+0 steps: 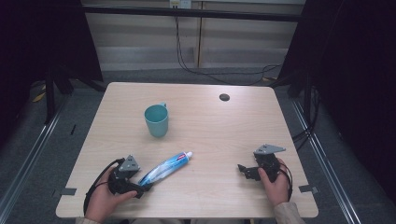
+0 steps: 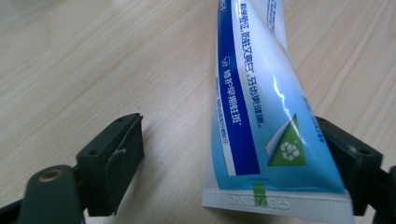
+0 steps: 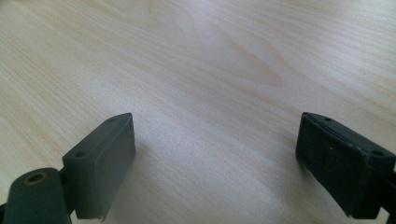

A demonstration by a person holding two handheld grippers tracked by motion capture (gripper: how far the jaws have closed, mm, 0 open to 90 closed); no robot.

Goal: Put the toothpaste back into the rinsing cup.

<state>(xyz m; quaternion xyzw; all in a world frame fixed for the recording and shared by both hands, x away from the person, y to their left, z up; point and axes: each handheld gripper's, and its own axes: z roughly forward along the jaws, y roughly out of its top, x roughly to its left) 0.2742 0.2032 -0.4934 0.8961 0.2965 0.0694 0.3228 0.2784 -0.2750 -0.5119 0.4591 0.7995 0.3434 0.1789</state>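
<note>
A blue and white toothpaste tube (image 1: 166,168) lies flat on the wooden table (image 1: 219,135), cap pointing toward the far right. My left gripper (image 1: 141,186) stands open around its crimped tail. In the left gripper view the tube (image 2: 254,107) lies between the jaws, close against the right one, with a gap to the left one; the left gripper (image 2: 226,122) has not closed on it. A teal mug (image 1: 156,120) stands upright farther back. My right gripper (image 1: 243,170) rests open near the front right, and the right gripper view (image 3: 215,121) has bare wood between its jaws.
A dark round grommet (image 1: 224,97) sits in the tabletop at the back right. Black frame posts stand beside both sides of the table, and cables hang behind its far edge. The person's hands hold both grippers near the front edge.
</note>
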